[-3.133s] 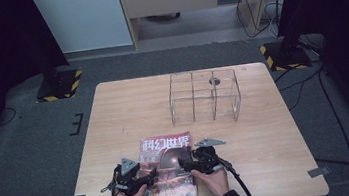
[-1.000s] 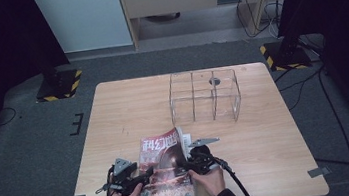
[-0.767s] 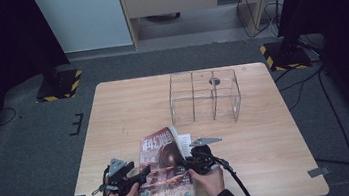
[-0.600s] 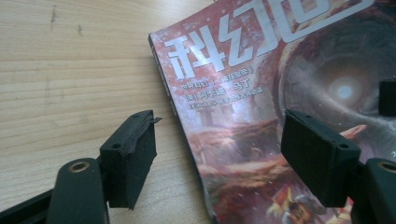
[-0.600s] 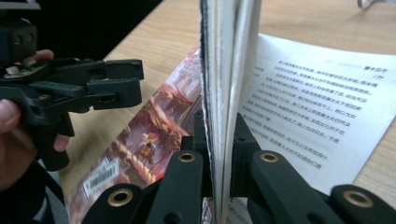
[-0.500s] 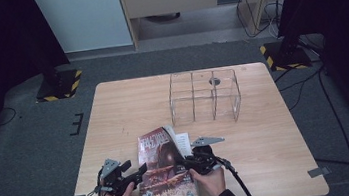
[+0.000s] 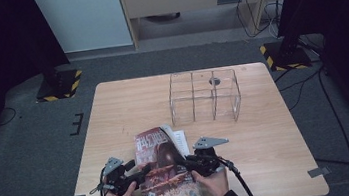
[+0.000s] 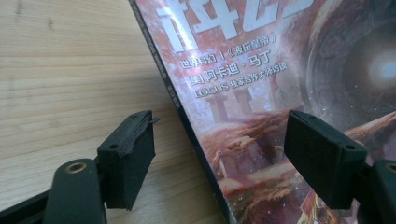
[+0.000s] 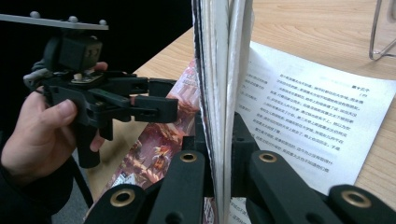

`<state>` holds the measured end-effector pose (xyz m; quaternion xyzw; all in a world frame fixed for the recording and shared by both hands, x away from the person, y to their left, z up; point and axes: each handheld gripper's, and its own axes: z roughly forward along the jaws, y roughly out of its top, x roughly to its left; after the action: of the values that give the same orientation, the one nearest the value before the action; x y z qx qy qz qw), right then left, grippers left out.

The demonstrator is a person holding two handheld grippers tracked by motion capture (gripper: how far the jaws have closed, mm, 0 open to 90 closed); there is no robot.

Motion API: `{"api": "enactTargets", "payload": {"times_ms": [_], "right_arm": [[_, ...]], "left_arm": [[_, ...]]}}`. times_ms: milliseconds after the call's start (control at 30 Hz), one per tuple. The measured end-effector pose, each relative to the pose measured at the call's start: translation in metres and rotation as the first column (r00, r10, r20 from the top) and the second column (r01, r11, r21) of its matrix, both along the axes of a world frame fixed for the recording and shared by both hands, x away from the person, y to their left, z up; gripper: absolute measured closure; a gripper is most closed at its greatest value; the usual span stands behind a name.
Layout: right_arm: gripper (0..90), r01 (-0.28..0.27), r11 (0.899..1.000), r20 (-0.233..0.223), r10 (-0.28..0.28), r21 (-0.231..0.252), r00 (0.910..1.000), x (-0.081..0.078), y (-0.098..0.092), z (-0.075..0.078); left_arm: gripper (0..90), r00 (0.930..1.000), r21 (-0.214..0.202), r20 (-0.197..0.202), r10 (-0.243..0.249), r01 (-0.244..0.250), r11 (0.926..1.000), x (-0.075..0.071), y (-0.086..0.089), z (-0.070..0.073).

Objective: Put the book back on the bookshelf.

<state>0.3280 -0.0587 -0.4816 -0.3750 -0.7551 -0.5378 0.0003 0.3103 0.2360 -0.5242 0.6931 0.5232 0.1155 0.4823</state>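
A magazine with a reddish cover lies near the table's front edge. My right gripper is shut on its cover and several pages and holds them up on edge, baring a printed page. My left gripper is open at the magazine's left edge. In the left gripper view its jaws stand wide on either side of the spine, one pad over the wood and the other over the cover. They have just opened a little further. The right gripper view shows the left gripper beyond the raised pages.
A clear acrylic organiser with several compartments stands at the back of the wooden table. The table's front edge runs just under both hands. Dark floor and black stands surround the table.
The right gripper has risen with the cover and pages, which were flat and now stand up from the magazine. The printed page underneath has come into sight.
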Motion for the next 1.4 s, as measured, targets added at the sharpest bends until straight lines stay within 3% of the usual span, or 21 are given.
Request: {"api": "enactTargets", "payload": {"times_ms": [267,400,467,567,633,767,833,933,1000,1133,1167,1200,1400], "right_arm": [[86.9,-0.022,1.000,0.010,0.022,0.008,0.9997,-0.001,-0.001,0.000],[86.8,-0.025,1.000,0.001,0.025,0.008,0.9997,0.001,-0.001,-0.002],[86.8,-0.026,1.000,-0.008,0.026,0.005,0.9996,0.002,-0.001,-0.004],[86.8,-0.024,1.000,-0.020,0.024,0.010,0.9995,0.004,-0.003,-0.007],[86.8,-0.020,1.000,-0.037,0.020,0.014,0.9991,0.006,-0.006,-0.009],[86.8,-0.015,1.000,-0.053,0.016,0.005,0.9985,0.008,-0.010,-0.013],[86.8,-0.019,1.000,-0.051,0.020,0.012,0.9985,0.008,-0.011,-0.014],[86.8,-0.027,0.999,-0.047,0.027,0.019,0.9985,0.008,-0.012,-0.013],[86.8,-0.030,0.999,-0.044,0.031,0.024,0.9986,0.008,-0.013,-0.013],[86.8,-0.046,0.999,-0.039,0.047,0.028,0.9981,0.007,-0.011,-0.013],[86.8,-0.047,0.999,-0.039,0.048,0.025,0.9981,0.007,-0.010,-0.013],[86.7,-0.043,0.999,-0.049,0.044,0.028,0.9978,0.008,-0.011,-0.013],[86.5,-0.039,0.999,-0.054,0.040,0.020,0.9977,0.009,-0.011,-0.015]], "left_arm": [[21.6,0.9985,-0.070,-0.027,-0.047,0.045,0.9966,0.008,-0.003,-0.006],[25.3,0.9962,-0.087,-0.038,-0.079,0.075,0.9933,0.009,-0.008,-0.008],[23.9,0.9961,-0.076,-0.041,-0.078,0.075,0.9943,0.009,-0.009,-0.008],[28.9,0.9962,-0.108,-0.051,-0.071,0.065,0.9920,0.008,-0.006,-0.006],[30.7,0.9965,-0.132,-0.039,-0.074,0.069,0.9888,0.006,-0.005,-0.004],[31.2,0.9956,-0.140,0.000,-0.094,0.093,0.9858,0.003,-0.010,0.000],[31.5,0.9926,-0.153,-0.008,-0.122,0.119,0.9811,0.004,-0.012,0.000],[32.9,0.9921,-0.112,-0.001,-0.125,0.124,0.9859,0.004,-0.016,0.001],[33.8,0.9902,-0.140,-0.021,-0.138,0.134,0.9811,0.005,-0.016,0.000],[35.0,0.9865,-0.095,-0.041,-0.159,0.154,0.9835,0.006,-0.021,-0.001],[36.4,0.9873,-0.086,-0.041,-0.153,0.150,0.9850,0.005,-0.021,0.000],[45.4,0.9880,-0.085,-0.046,-0.147,0.143,0.9861,0.005,-0.020,0.001],[54.9,0.9912,-0.090,-0.072,-0.111,0.104,0.9904,0.003,-0.017,0.005]]}}
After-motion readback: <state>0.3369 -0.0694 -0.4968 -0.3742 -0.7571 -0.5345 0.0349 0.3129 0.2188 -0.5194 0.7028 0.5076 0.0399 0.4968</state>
